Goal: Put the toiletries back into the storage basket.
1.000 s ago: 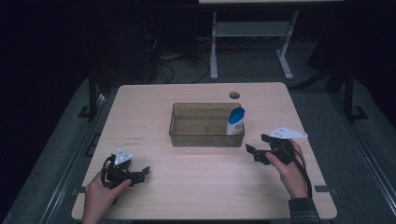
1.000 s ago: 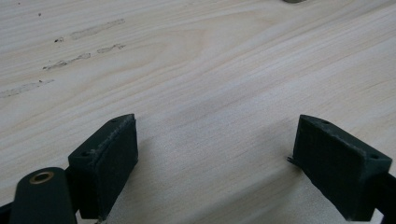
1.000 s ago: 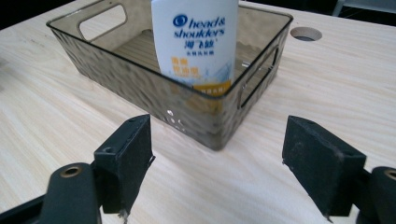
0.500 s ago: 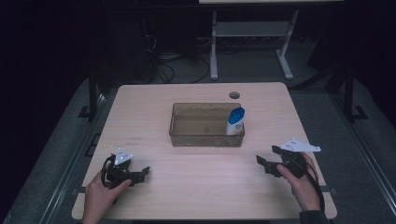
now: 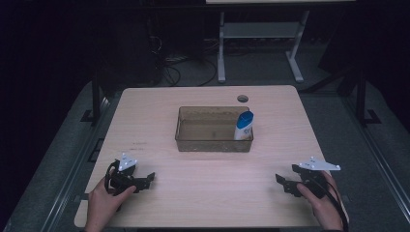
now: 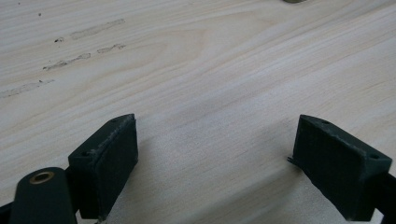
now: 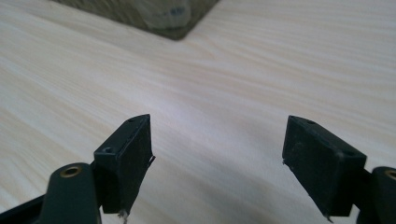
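On the left, my left gripper [image 5: 145, 180] rests low at the near edge of the pale wooden table [image 5: 203, 193], jaws spread and holding nothing. Ahead at mid-table sits the clear, smoky plastic bin [image 5: 193, 129], a shallow rectangle with its long side across the table. A white bottle [image 5: 243, 127] with a blue cap stands upright in its right end. My right gripper [image 5: 286, 183], likewise spread and empty, lies nearer that bottle, which is forward and to its left.
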The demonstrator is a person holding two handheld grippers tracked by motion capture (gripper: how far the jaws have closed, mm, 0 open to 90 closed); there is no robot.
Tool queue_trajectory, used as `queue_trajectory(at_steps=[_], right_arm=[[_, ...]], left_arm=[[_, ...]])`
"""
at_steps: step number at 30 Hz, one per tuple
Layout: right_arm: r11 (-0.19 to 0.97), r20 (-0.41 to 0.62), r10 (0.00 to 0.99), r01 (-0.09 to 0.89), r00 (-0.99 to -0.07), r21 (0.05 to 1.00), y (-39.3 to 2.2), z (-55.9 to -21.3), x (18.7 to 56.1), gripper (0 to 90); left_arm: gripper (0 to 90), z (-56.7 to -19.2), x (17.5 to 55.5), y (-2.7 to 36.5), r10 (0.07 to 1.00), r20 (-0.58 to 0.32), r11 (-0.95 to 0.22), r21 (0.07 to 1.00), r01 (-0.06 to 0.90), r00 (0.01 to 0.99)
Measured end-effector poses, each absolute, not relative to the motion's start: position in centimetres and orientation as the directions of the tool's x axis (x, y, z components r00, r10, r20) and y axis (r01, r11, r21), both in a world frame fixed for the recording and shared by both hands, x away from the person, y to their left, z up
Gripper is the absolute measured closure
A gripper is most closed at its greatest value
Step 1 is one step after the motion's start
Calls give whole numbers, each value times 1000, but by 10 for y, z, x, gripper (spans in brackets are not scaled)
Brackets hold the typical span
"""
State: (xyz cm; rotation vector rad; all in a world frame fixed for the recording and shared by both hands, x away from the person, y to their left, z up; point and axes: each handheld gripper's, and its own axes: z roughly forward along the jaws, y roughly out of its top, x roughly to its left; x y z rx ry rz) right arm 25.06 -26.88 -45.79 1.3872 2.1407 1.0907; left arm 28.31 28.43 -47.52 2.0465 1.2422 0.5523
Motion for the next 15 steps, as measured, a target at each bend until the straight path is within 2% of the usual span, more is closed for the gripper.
queue_trajectory(at_steps=[15], right_arm=[[243, 66, 910, 656, -410, 715, -285, -477, 238, 231]], left_arm=[[129, -475, 283, 284, 890, 13, -321, 729, 605, 457]])
